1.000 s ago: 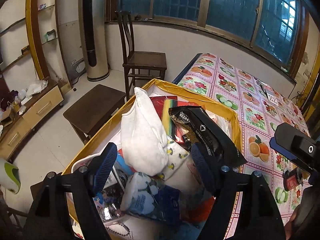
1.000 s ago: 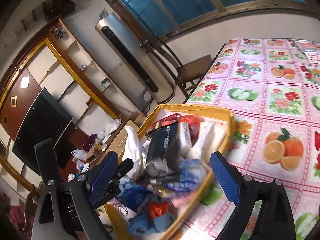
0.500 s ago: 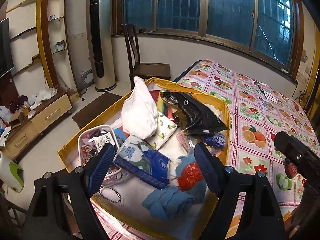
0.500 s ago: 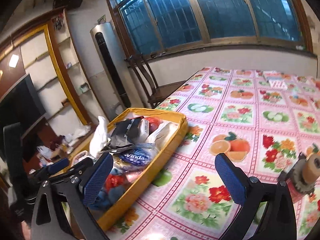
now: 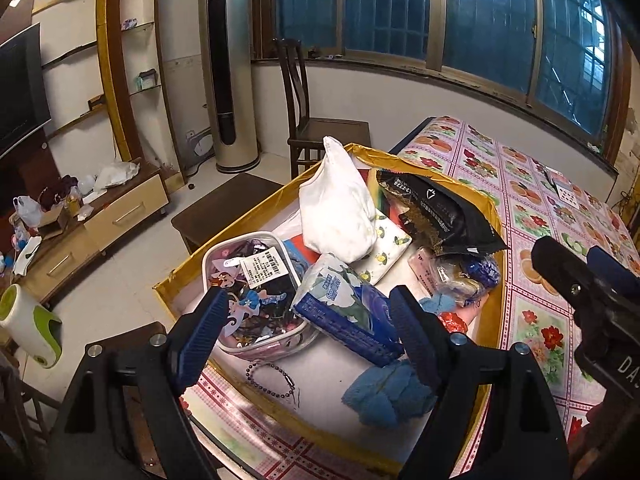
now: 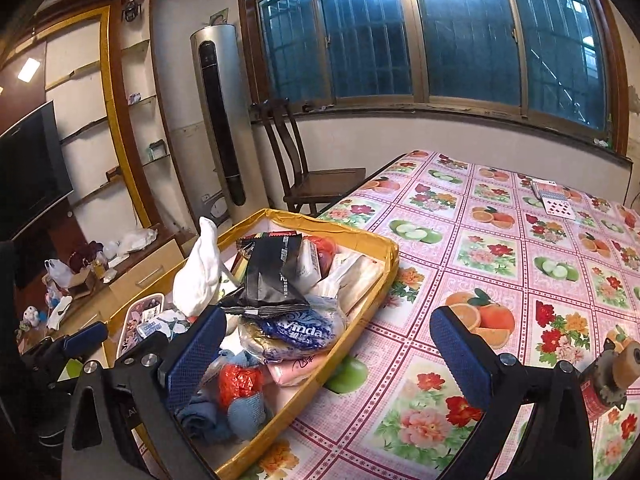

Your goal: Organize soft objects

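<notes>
A yellow-rimmed tray [image 5: 256,208] at the table's corner holds a heap of soft goods. Among them are a white cloth bag [image 5: 336,212], a black packet [image 5: 440,212], a blue tissue pack [image 5: 344,308], a rolled blue towel [image 5: 388,394] and a clear pouch of hair accessories [image 5: 256,292]. My left gripper [image 5: 306,332] hovers open over the tray's near end, holding nothing. My right gripper [image 6: 328,352] is open above the tray's right rim [image 6: 360,236], with the Vinda pack [image 6: 296,332] and a red crinkly item [image 6: 240,384] by its left finger.
A fruit-and-flower tablecloth [image 6: 500,248] covers the table to the right, with playing cards [image 6: 554,200] at its far end. A wooden chair [image 5: 320,136], a dark stool [image 5: 224,208] and a tower air conditioner [image 5: 228,68] stand beyond the tray. A bead chain [image 5: 272,380] lies at the tray's near edge.
Both grippers have drawn back and up from the heap, so the whole tray shows. The right view has swung toward the table. Both stay open and empty.
</notes>
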The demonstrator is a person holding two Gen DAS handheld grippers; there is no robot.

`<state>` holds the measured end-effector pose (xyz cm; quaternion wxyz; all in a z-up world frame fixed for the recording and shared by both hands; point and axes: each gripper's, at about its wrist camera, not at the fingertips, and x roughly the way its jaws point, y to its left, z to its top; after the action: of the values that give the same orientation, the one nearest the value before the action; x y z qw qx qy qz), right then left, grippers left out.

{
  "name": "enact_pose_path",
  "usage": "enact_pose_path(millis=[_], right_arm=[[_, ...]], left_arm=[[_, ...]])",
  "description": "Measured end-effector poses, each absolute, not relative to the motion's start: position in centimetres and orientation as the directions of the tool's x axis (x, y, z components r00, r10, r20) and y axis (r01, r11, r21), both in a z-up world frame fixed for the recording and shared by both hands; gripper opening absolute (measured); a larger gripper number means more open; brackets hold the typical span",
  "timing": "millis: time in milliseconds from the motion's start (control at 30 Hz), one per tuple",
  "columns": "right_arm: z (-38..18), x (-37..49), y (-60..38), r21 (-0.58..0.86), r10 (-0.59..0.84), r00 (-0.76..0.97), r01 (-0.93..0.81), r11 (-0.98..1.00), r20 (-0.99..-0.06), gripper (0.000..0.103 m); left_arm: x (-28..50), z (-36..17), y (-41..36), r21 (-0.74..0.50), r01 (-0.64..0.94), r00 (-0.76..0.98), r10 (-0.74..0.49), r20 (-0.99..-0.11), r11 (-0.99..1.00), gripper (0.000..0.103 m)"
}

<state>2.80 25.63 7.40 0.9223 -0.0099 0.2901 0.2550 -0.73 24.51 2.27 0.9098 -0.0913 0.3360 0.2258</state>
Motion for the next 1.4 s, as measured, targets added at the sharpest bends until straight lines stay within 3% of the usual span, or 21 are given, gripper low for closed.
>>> enact_pose_path(millis=[533,800,1067,1400], right_arm=[[6.6,3.2,27.0,0.151,0.485,0.675,-0.491,0.858,-0.557,0.103],[6.6,3.4,27.2,0.161,0.494,0.668,-0.497,0.853,-0.557,0.103],[6.7,3.4,26.7,0.172,0.495,0.672,-0.489,0.855,-0.552,0.103],[6.7,3.2,26.9,0.180,0.508,0.666,-0.498,0.848,-0.547,0.103]], left_arm=[[-1.3,2.9,24.5,0.031,-0.475,0.689,0.394,-0.609,0.879,0.085],[-1.2,3.1,24.3,0.045,-0.440,0.707,0.376,-0.599,0.897,0.085],[-0.6,2.8,24.3,0.013,-0.371,0.708,0.292,-0.644,0.929,0.085],[-1.1,3.4,24.3,0.007,-0.366,0.747,0.299,-0.594,0.930,0.085]])
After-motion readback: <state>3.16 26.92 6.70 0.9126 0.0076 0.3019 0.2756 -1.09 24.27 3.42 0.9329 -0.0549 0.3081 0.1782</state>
